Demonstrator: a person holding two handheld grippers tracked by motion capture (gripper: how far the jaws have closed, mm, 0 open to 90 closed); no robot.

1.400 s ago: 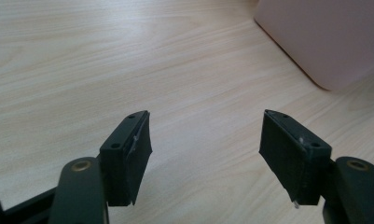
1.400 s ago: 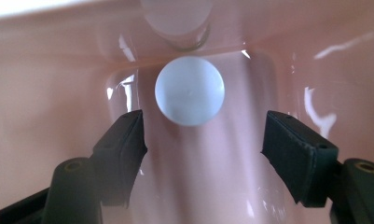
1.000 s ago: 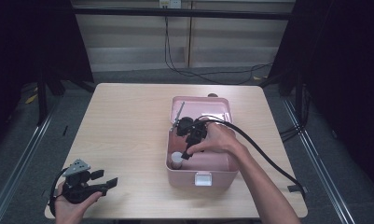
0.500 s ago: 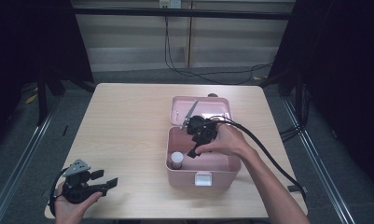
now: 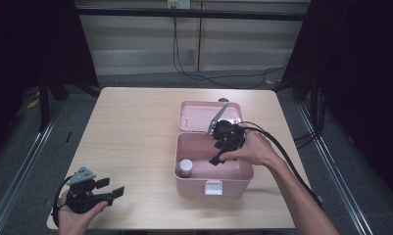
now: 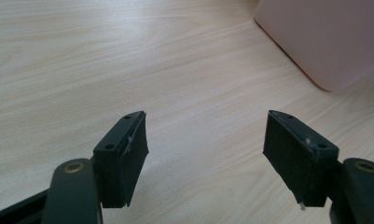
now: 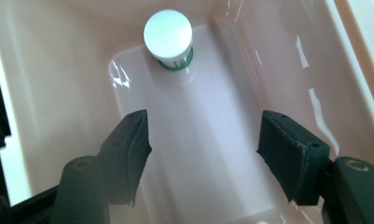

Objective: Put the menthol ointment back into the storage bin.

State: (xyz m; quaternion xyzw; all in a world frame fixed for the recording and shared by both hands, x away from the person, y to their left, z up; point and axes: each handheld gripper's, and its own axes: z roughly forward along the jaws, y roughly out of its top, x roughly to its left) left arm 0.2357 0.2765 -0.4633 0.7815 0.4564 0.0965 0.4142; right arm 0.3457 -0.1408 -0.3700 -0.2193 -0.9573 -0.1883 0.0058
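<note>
Pulled back from the white-capped bottle (image 5: 185,167), the right gripper (image 5: 216,157) now hangs over the middle of the open pink box (image 5: 233,172), nearer its raised lid (image 5: 196,115) than a second ago. Its jaws have just been opening again after a brief narrowing; in the right gripper view they stand spread with nothing between them, and the bottle (image 7: 169,36) stands upright ahead of them in the far corner of the box's glossy pink floor. From above, that corner is the box's front left, beside the white latch (image 5: 213,186).

At the table's near left corner the left gripper (image 5: 114,193) rests in the person's hand, where it was before, jaws wide apart over bare wood, with the box's rounded corner (image 6: 324,42) just ahead to one side.

Light wood-grain covers the table (image 5: 130,132), which stands on a grey floor. Metal rails (image 5: 25,161) run along both sides, black cables (image 5: 218,78) trail across the floor behind, and pale wall panels (image 5: 135,44) close the back between dark curtains.
</note>
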